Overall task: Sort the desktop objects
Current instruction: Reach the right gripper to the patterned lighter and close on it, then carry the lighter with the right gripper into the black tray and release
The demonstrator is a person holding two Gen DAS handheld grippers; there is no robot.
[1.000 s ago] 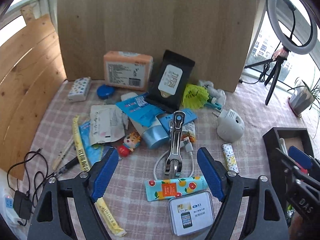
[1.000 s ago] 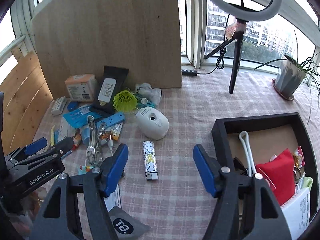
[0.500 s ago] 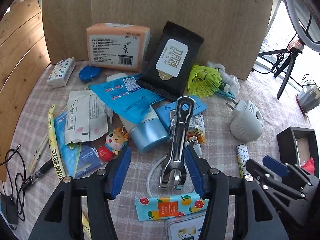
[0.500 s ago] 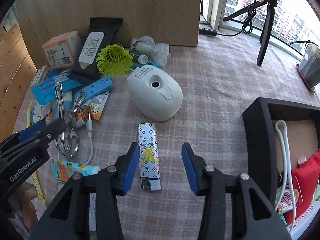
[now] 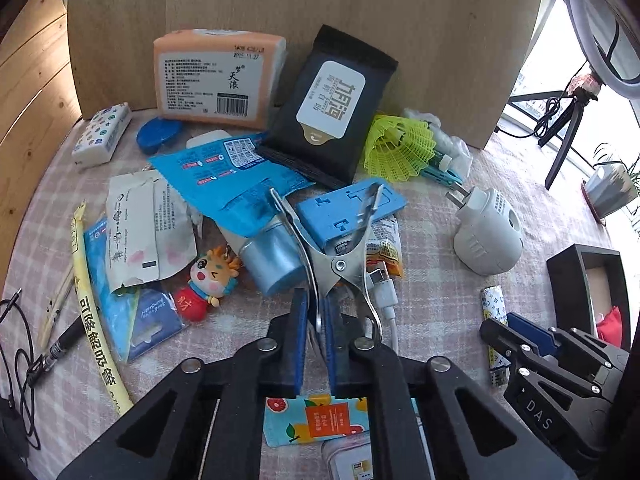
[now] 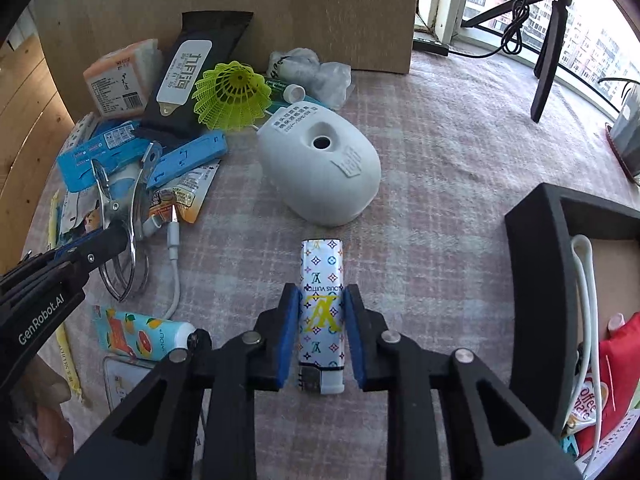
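A tall plywood board (image 5: 280, 20) stands along the far edge of the pink checked tablecloth (image 6: 440, 152), acting as a backstop, so the orange tissue pack (image 5: 216, 76) and the black wet-wipe pouch (image 5: 332, 104) can lean against it rather than lie flat. At the cloth's right edge sits the black open-topped storage box (image 6: 536, 280), already holding a white cord and a red pouch, which suggests it is where sorted items go; that would explain why the right-hand tool works nearest to it. The white rounded plug-in device (image 6: 320, 172) rests near the middle of the cloth, clear of the heap crowding the left half. In that heap, the large silver metal spring clip (image 5: 336, 256) lies across a blue card (image 5: 352, 208) and a blue tube (image 5: 272, 264); the left gripper (image 5: 316, 320) has its blue pads together on one of the clip's handle arms, a thin edge that lets it be lifted without disturbing the clutter underneath. The smallest target, the white lighter with a coloured monogram print (image 6: 322, 304), lies alone just in front of the plug-in device, lengthwise between the right gripper (image 6: 322, 332); its jaws are closing along the lighter's long sides, pads at or nearly touching it, likely so the narrow body cannot twist.
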